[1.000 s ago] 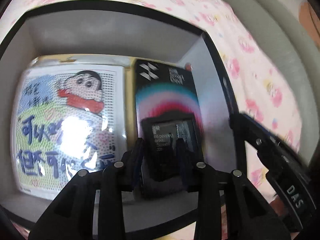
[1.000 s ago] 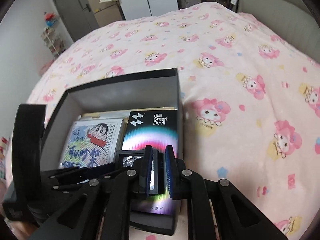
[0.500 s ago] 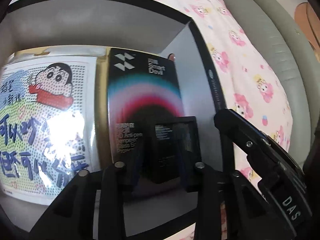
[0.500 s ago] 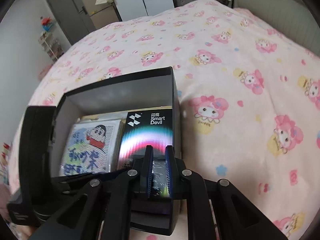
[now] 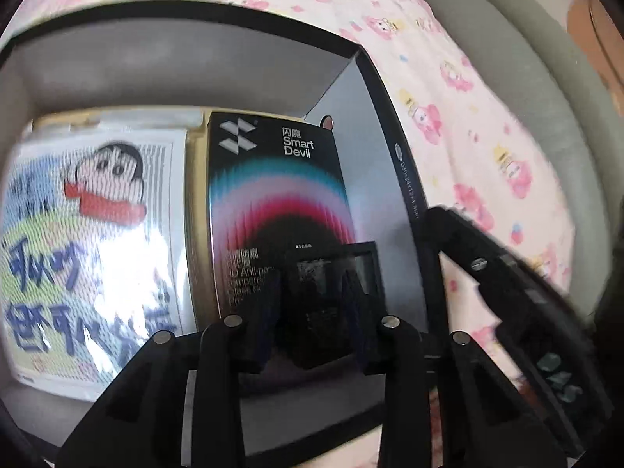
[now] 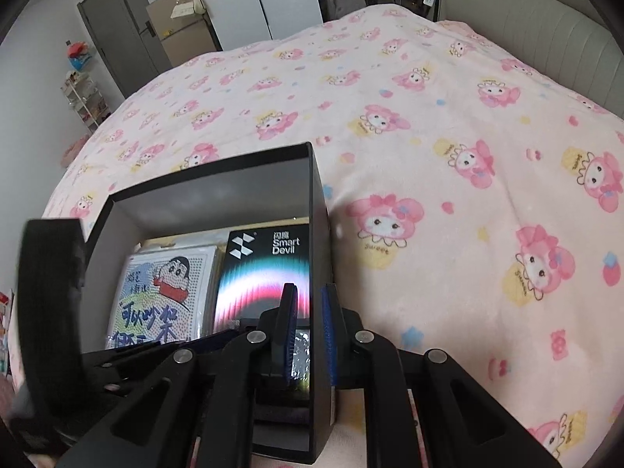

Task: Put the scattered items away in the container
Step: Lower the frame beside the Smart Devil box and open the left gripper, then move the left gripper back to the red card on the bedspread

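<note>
container: black box (image 6: 318, 234) on the pink blanket (image 6: 448, 179), open top, grey inside
inside: cartoon card pack (image 5: 89, 234) flat on the left; Smart Devil box (image 5: 273, 202) flat on the right, alongside it
left gripper (image 5: 312, 304): inside the box, over the near end of the Smart Devil box; jaws closing on a small black packet (image 5: 335, 273) that sits between them; view is blurred, but the pads look to be gripping its sides
right gripper (image 6: 308, 331): pinching the box's right wall, one pad inside, one outside, clamped on it
step: placing the small black packet into the box while the right side steadies it
next: lower the packet onto the Smart Devil box or the free floor beside it, let go, lift straight out clear of the wall
risk: packet may stay tilted against the right wall
loose items: none seen on the blanket in the right view
</note>
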